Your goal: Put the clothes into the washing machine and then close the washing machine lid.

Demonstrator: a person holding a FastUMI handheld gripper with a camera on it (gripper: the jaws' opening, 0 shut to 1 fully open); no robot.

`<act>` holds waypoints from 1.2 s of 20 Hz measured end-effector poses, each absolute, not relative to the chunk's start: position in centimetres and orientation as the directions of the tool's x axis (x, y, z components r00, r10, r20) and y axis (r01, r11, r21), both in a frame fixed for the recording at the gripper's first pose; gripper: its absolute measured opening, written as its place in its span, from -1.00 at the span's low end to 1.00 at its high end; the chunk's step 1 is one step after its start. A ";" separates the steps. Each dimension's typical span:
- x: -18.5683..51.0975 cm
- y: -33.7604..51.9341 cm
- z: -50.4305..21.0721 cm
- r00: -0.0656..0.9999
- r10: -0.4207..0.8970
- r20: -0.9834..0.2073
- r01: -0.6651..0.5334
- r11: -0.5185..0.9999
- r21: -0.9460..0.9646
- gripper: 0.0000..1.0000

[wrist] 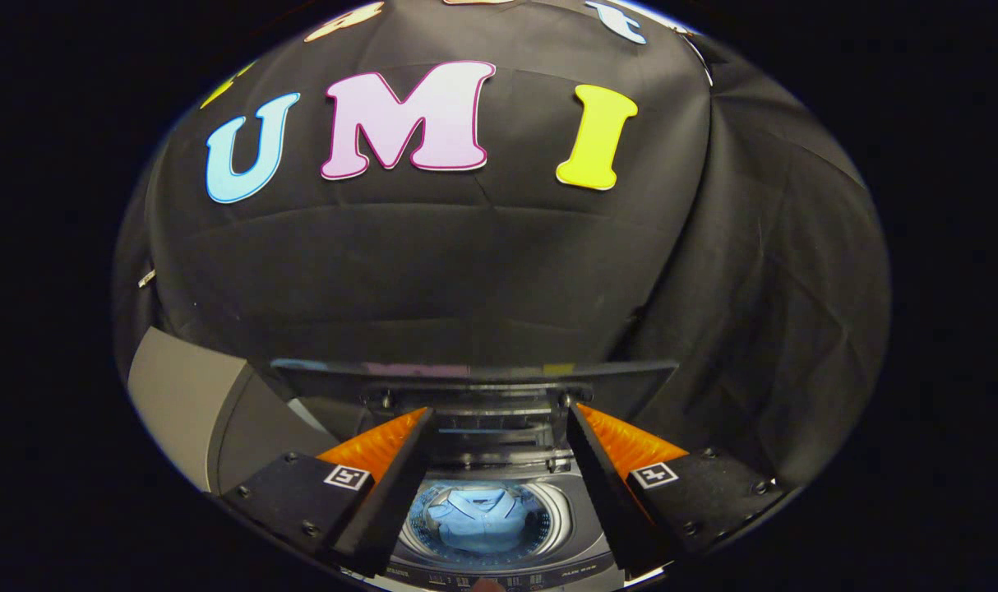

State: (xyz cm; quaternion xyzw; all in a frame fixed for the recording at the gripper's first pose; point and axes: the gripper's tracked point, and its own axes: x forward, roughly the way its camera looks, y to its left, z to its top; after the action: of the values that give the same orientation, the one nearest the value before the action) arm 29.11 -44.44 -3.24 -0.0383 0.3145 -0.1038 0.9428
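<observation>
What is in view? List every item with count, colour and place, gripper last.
washing machine: one, grey and silver, below and between the gripper's fingers.
lid: one, dark, raised upright behind the drum opening.
shirt: one, light blue with collar, lying inside the drum.
panel: one, grey, left of the machine.
booth wall: black cloth, beyond the lid.
gripper: one, black with orange fingers, open and holding nothing, above the drum.
</observation>
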 end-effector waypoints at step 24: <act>32.7 -44.9 -5.1 0.755 -0.228 -0.615 0.198 0.973 -0.117 0.97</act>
State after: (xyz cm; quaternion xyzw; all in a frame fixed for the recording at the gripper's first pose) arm 32.71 -44.95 -5.13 -0.0222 0.3309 -0.1137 0.9365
